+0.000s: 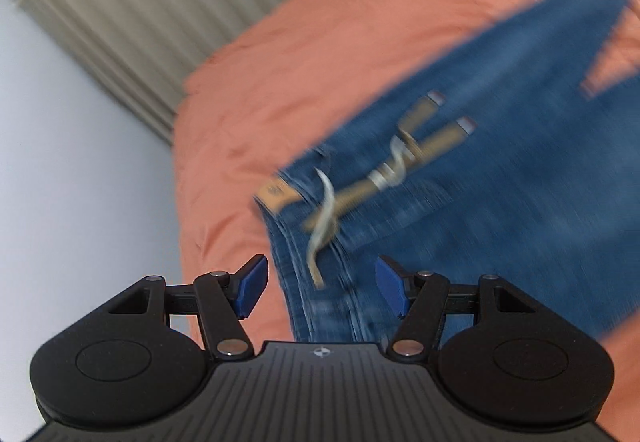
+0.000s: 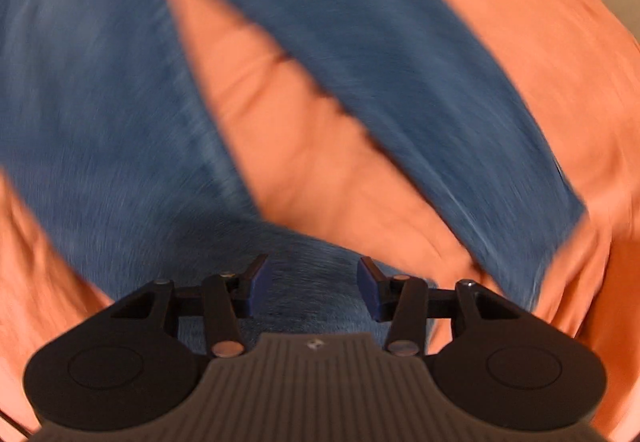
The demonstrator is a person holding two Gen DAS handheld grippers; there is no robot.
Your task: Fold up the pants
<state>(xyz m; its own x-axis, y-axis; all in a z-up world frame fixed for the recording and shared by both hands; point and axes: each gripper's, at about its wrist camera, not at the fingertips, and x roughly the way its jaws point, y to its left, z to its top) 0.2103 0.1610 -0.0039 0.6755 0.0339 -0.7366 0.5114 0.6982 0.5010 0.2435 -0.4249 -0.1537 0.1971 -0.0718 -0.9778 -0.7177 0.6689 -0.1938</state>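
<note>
Blue denim pants (image 1: pixel 500 170) lie spread on an orange bedsheet (image 1: pixel 328 42). In the left wrist view the waistband with a tan leather patch (image 1: pixel 278 192) and a tan drawstring (image 1: pixel 400 158) is nearest. My left gripper (image 1: pixel 322 288) hovers above the waistband edge, open, nothing between its blue pads (image 1: pixel 252 288). The right wrist view looks down on the pants (image 2: pixel 100 102), their two legs spreading apart in a V with sheet between them. My right gripper (image 2: pixel 312 286) hangs open over one leg's fabric, gripping nothing. Both views are motion-blurred.
The orange bedsheet (image 2: pixel 560 102) covers the bed under the pants. Beyond the bed's edge in the left wrist view are a pale floor (image 1: pixel 72 162) and a ribbed beige wall or curtain (image 1: pixel 140 2).
</note>
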